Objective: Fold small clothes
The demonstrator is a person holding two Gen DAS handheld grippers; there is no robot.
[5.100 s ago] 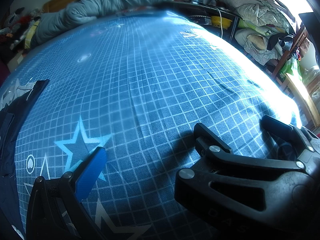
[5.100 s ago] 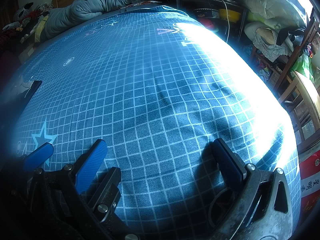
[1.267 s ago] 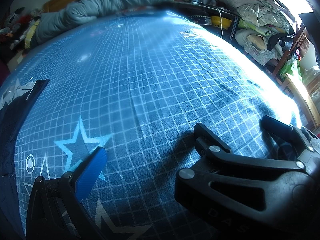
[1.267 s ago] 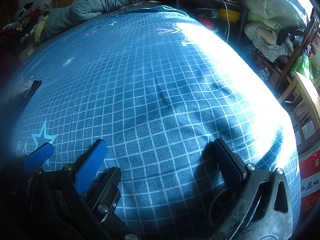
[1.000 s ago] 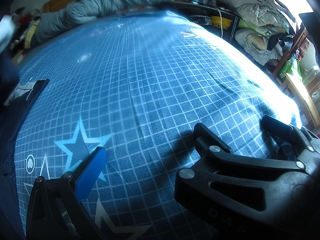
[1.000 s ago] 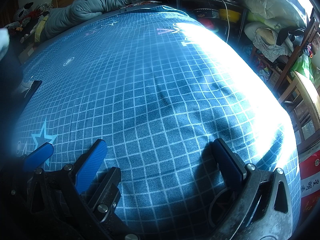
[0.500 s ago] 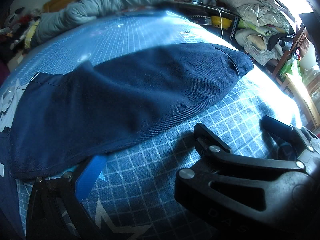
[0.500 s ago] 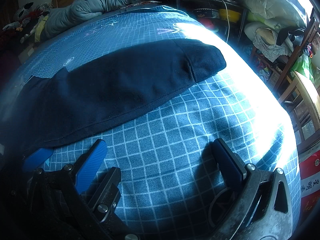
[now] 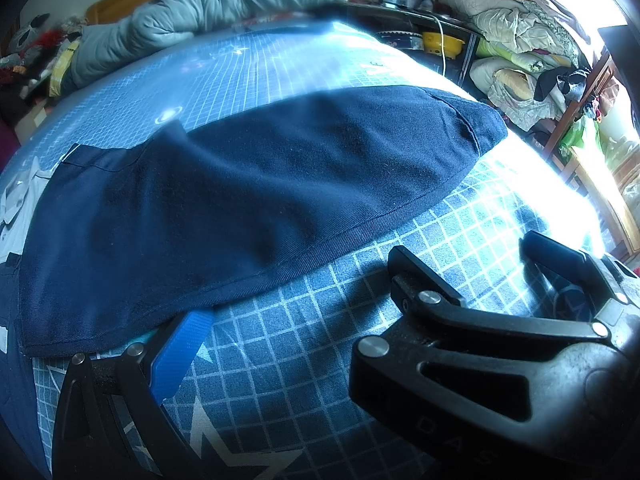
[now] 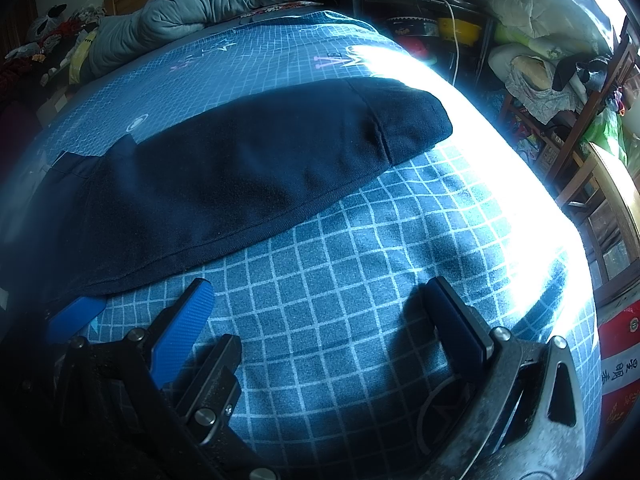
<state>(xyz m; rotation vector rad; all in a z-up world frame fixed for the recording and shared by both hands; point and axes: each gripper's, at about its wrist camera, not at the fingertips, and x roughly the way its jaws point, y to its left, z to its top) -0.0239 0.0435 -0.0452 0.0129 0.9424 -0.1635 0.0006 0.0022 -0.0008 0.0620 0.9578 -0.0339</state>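
Observation:
A navy garment lies spread flat across the blue grid bedsheet, its seamed end toward the right. The right wrist view shows the same garment running from the left edge to mid-right. My left gripper rests low on the sheet, open and empty; its blue-padded left finger touches the garment's near hem. My right gripper sits beside it, open, holding nothing, a short way in front of the hem. The two grippers overlap side by side.
More dark and pale clothes lie at the left edge. A grey duvet is bunched at the far end. Shelves of bedding, a wooden chair and a red sack stand past the bed's sunlit right edge.
One second ago the sheet in front was bare; the navy garment has since landed across it from the left and now lies still. Neither gripper has moved.

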